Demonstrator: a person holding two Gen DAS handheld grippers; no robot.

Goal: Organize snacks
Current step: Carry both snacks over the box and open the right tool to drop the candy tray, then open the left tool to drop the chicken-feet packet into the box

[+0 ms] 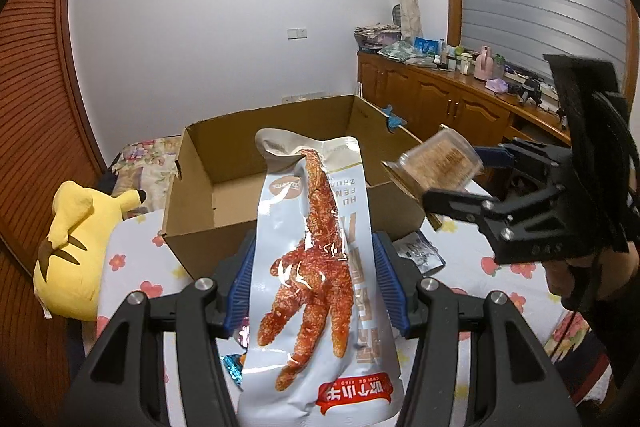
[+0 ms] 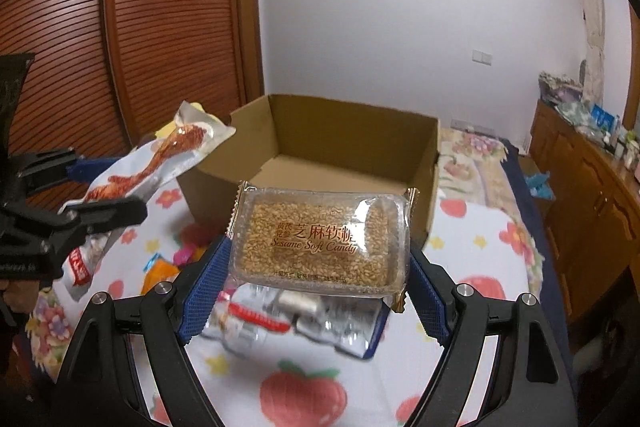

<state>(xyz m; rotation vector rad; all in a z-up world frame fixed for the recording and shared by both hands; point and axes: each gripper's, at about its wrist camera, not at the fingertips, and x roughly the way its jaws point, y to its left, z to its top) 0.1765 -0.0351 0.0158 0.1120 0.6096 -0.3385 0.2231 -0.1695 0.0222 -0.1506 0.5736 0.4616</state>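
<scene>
the left gripper (image 1: pixel 312 283) pinches a light, limp, slippery pouch (image 1: pixel 312 267) mid-length, while the right gripper (image 2: pixel 320 259) clamps a stiff candy tray (image 2: pixel 320 239) by its ends.

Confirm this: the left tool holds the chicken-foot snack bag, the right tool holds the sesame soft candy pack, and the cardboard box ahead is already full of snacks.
One thing is wrong: the cardboard box is empty, as the right wrist view shows. The rest stands: the left tool holds the chicken-foot snack bag, and the right tool holds the sesame soft candy pack.

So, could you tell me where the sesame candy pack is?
The sesame candy pack sits between the right gripper pads, just before the cardboard box.
</scene>
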